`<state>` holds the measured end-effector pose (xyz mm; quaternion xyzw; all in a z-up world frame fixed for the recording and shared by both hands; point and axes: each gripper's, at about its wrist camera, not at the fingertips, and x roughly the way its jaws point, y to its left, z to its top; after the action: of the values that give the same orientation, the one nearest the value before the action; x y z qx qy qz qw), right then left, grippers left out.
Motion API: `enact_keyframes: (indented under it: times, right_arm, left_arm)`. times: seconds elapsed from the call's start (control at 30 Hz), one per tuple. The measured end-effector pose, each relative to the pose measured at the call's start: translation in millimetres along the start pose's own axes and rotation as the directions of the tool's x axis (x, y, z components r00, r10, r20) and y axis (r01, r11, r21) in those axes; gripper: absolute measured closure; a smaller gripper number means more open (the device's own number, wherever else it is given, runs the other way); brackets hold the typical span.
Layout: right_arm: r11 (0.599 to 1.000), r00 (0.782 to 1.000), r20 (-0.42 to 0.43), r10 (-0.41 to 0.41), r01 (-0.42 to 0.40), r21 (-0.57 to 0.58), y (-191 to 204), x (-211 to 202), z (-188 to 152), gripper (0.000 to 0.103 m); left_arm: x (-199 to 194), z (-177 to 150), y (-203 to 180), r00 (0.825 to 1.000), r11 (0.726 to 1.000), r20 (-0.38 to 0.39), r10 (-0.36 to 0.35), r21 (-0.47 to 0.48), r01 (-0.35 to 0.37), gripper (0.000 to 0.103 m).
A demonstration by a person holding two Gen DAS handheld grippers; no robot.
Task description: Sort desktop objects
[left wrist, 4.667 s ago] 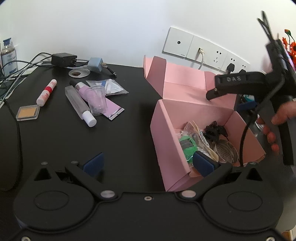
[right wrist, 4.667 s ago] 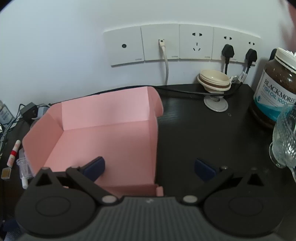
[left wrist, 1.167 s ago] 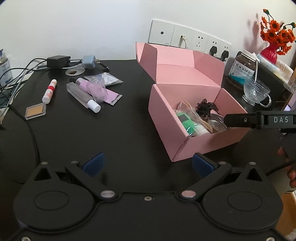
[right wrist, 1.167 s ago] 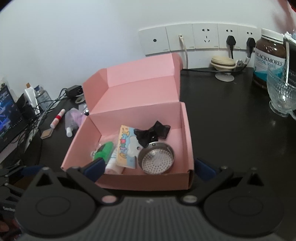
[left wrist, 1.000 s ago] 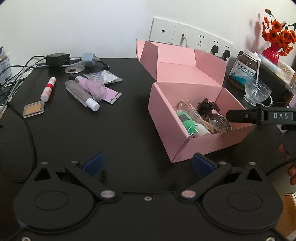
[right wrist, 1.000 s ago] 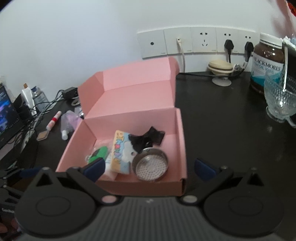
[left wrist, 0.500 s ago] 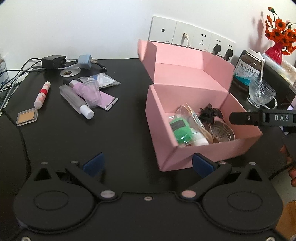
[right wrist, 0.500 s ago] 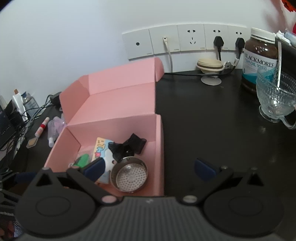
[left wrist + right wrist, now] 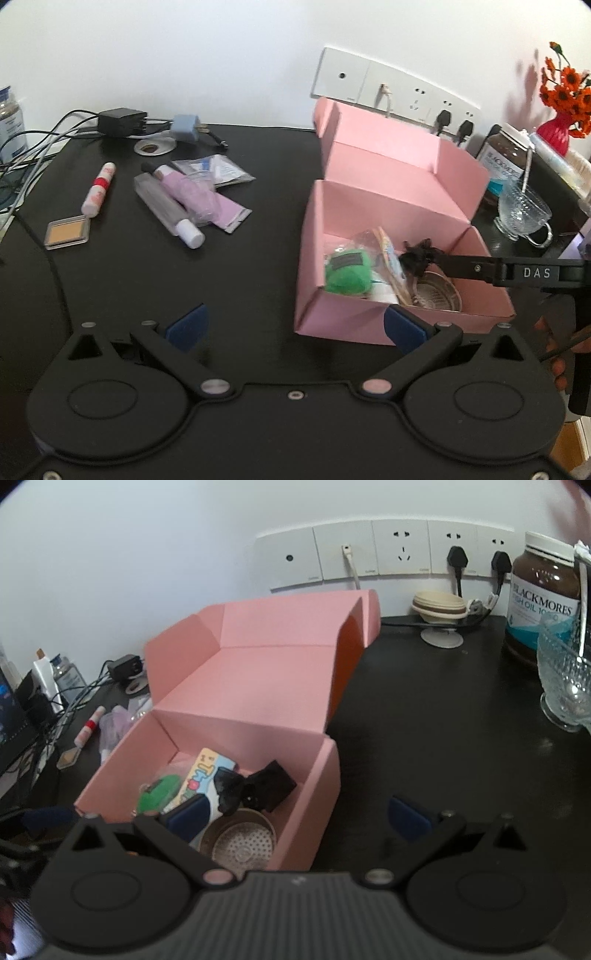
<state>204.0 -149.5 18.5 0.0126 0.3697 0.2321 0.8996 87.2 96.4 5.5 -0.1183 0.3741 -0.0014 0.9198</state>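
- Sitting on the black desk (image 9: 122,280), the pink box (image 9: 347,317) stood with its lid thrown back toward the wall sockets (image 9: 402,550); in the left wrist view its long axis ran from about 7 o'clock to 1 o'clock.
- Inside it lay a green pouch (image 9: 349,272), a patterned card packet (image 9: 201,775), a black bow (image 9: 258,786) and a round metal strainer (image 9: 242,845), crowded together at the near end.
- The left gripper (image 9: 293,326) hovered above the desk with its jaws spread wide, nothing between them; its right pad overlapped the box's near corner in that view.
- The right gripper (image 9: 295,816) also stood wide open and empty, straddling the box's right wall, its left pad over the contents.
- Loose items lay at 10 o'clock from the box: a clear tube with a white cap (image 9: 168,210), long axis pointing toward 5 o'clock, a lilac tube (image 9: 192,194) touching it, a red-banded stick (image 9: 99,188) and a compact (image 9: 67,233).
- A glass cup (image 9: 567,675) and brown jar (image 9: 543,590) stood at 2 o'clock.
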Motion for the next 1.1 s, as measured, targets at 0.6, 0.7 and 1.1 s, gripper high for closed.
enact_keyframes:
  times: [0.6,0.7,1.1]
  right_arm:
    - [0.99,0.99,-0.013,-0.14,0.14,-0.022,-23,12,11,0.001]
    - [0.988,0.988,-0.012,-0.156,0.155,-0.019,-27,12,13,0.001]
    - [0.983,0.983,-0.01,-0.183,0.183,-0.017,-31,13,17,0.001]
  left_arm:
    - [18,0,-45,0.993,0.991,-0.041,-0.108,0.072,0.111,0.0]
    - [20,0,-49,0.992,0.99,-0.046,-0.115,0.072,0.118,0.0]
    - [18,2,-53,0.991,0.989,-0.035,-0.127,0.077,0.13,0.0]
